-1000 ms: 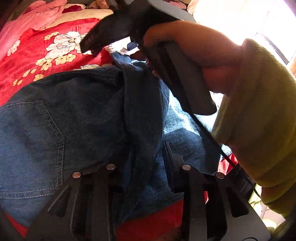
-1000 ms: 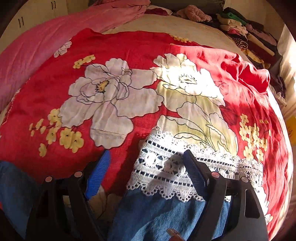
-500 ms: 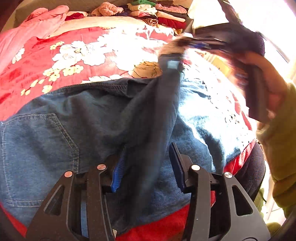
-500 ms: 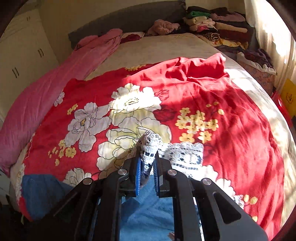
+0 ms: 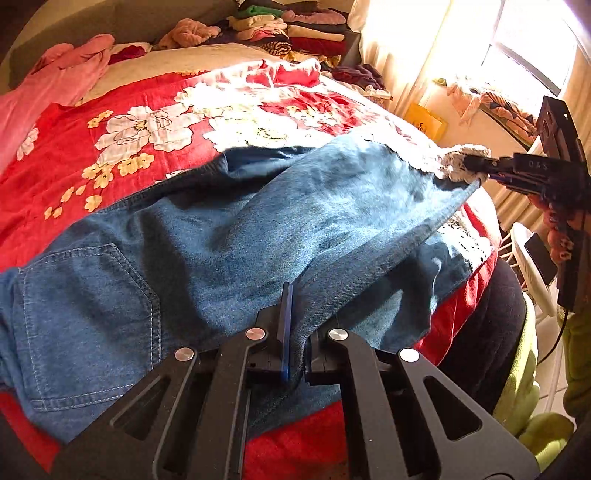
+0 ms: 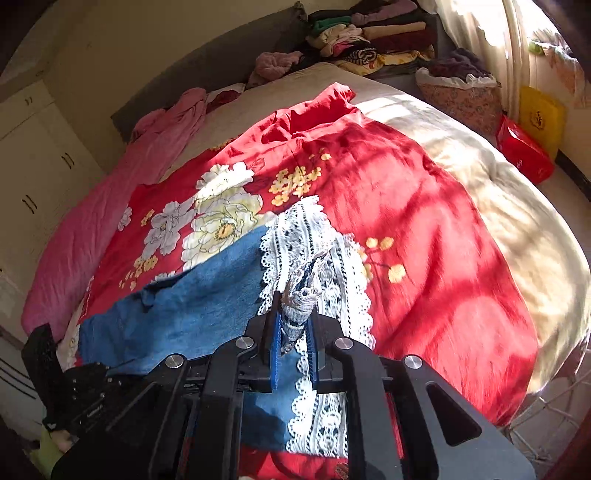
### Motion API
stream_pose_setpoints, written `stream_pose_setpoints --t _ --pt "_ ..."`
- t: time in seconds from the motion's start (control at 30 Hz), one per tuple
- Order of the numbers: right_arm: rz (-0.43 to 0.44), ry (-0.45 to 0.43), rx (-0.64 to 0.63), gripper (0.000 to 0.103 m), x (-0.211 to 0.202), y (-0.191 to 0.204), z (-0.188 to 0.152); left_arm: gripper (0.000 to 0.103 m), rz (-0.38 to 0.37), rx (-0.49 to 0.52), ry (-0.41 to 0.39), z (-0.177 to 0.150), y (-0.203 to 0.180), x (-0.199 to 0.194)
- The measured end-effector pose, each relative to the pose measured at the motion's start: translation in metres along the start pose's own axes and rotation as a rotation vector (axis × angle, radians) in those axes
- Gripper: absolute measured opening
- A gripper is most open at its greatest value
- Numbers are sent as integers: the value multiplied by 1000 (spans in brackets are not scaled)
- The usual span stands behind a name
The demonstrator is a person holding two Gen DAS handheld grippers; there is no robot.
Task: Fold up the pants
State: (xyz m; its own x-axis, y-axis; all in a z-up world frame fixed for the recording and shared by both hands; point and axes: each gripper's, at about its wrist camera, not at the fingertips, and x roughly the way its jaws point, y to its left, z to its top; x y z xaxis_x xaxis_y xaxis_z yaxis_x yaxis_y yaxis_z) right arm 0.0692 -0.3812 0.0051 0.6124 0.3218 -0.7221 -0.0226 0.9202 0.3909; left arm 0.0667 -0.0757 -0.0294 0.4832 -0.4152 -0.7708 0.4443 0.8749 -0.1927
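Pants [image 5: 229, 236] lie on the bed [image 6: 424, 221], one leg lifted taut between both tools. Left hand-held gripper [image 5: 295, 354] is clamped on a denim fold near the seat; right hand-held gripper [image 6: 293, 354] is pinched shut on the lace hem [image 6: 306, 258]. Risk: the thin, bunched lace may slip or tear under tension, dropping the leg askew. How much fabric sits in each grip is hidden, and the waistband runs out of frame.

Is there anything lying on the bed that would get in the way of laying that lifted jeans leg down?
Nothing visible does. The left gripper and right gripper are both clamped on the jeans, the right on the lace hem. The red floral bedspread around them is bare; the clothes pile sits far off.
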Motion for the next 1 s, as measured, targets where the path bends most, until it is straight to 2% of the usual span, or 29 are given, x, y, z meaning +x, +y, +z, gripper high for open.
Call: stream_pose_setpoints --t 0.2,0.27,0.43,0.53,0.63,0.73,0.8,0.87,1.0 --pt "-13 90 84 11 10 -23 -48 0 32 47 41 -9 -6 7" --pt "8 105 117 11 11 -27 -55 0 45 65 46 -13 -9 4" --pt "31 108 107 11 6 -20 -64 0 73 62 37 -16 -4 -4" --pt "-8 139 98 11 14 -25 -68 0 63 49 56 -20 0 1" --pt "-27 116 89 15 3 -23 -67 0 74 83 80 -26 -6 9" --pt "-73 32 54 25 -20 -17 -61 0 77 97 77 -26 -10 7" --pt "-57 -24 46 25 -32 -13 -55 0 75 92 78 -25 -9 6" --pt "-71 -57 -28 25 -36 -1 -50 0 73 90 78 -27 -9 4" --pt "-2 30 -131 25 -8 26 -56 0 75 104 77 -30 -12 -1"
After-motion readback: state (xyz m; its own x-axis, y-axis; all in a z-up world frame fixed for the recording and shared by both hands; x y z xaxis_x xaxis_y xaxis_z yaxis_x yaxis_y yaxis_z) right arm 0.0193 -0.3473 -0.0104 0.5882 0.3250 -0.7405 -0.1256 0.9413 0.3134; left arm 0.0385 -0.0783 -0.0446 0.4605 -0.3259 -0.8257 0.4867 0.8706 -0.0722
